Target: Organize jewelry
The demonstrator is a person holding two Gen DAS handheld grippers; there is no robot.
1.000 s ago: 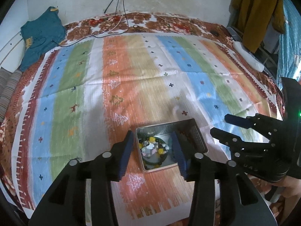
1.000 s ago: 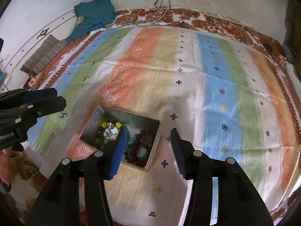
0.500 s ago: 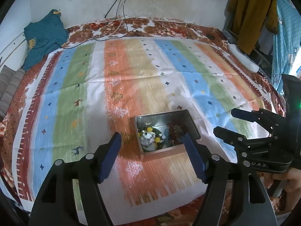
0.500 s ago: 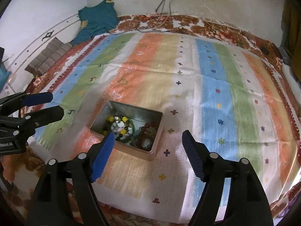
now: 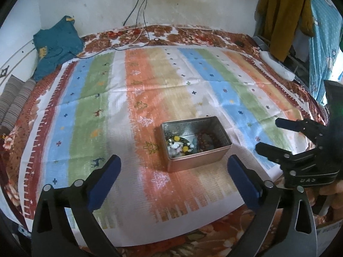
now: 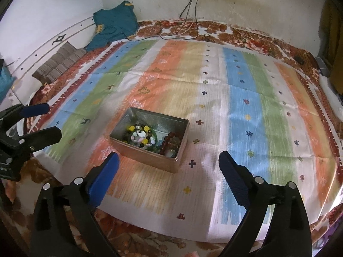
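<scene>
A rectangular metal tin (image 5: 198, 162) (image 6: 148, 157) sits on the striped cloth, lid off. Inside lie a multicoloured bead bracelet (image 5: 179, 145) (image 6: 140, 133) and a dark red bead bracelet (image 5: 206, 140) (image 6: 171, 140). My left gripper (image 5: 174, 165) is open and empty, held back from the tin's near side. My right gripper (image 6: 168, 160) is open and empty, just short of the tin's near right corner. The right gripper also shows in the left wrist view (image 5: 272, 135), and the left gripper in the right wrist view (image 6: 48, 121).
A striped cloth (image 5: 85, 111) (image 6: 246, 111) covers a floral bedspread. A teal garment (image 5: 55, 47) (image 6: 115, 25) and folded striped fabric (image 6: 60, 64) lie at the far left. Cables (image 5: 137, 21) run down the wall. Clothes (image 5: 283, 17) hang at right.
Both grippers have pulled back and up from the tin and opened wider. The tin and its bracelets have stayed in place.
</scene>
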